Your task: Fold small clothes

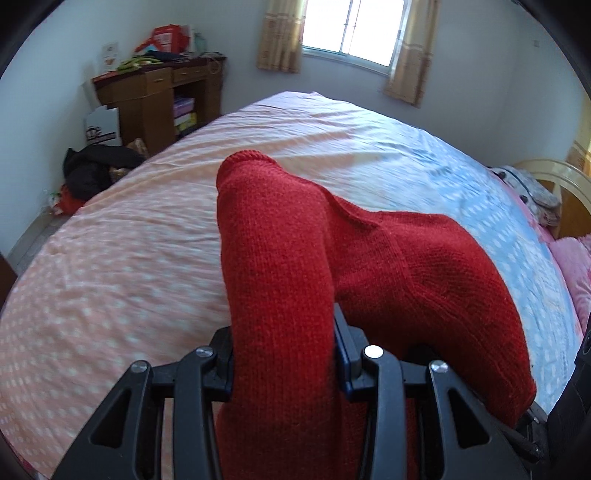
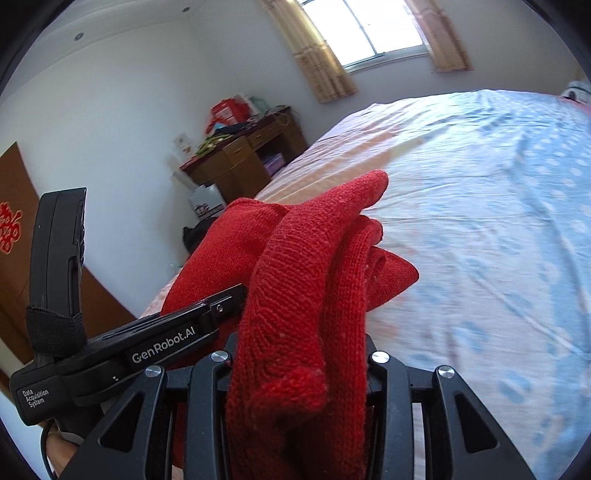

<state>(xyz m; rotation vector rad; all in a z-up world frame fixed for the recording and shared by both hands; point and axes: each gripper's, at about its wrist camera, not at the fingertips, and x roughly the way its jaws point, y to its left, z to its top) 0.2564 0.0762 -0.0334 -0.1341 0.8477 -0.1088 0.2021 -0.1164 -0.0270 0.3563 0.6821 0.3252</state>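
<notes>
Overhead, both grippers are holding one red knitted garment [image 1: 291, 266] above a wide bed [image 1: 110, 258]. The left gripper [image 1: 284, 354] is pinching a thick fold between partly closed fingers; the right gripper [image 2: 299, 354] is clamping another bunched edge the same way. The dotted sheet, pink on one side and blue on the other, is lying bare beneath the garment. A cluttered wooden desk [image 1: 155, 99] is standing off the bed's far corner beside dark clothes [image 1: 96, 166] on the floor. Pillows [image 1: 532, 192] are resting by the headboard, under a curtained window [image 1: 351, 29].
</notes>
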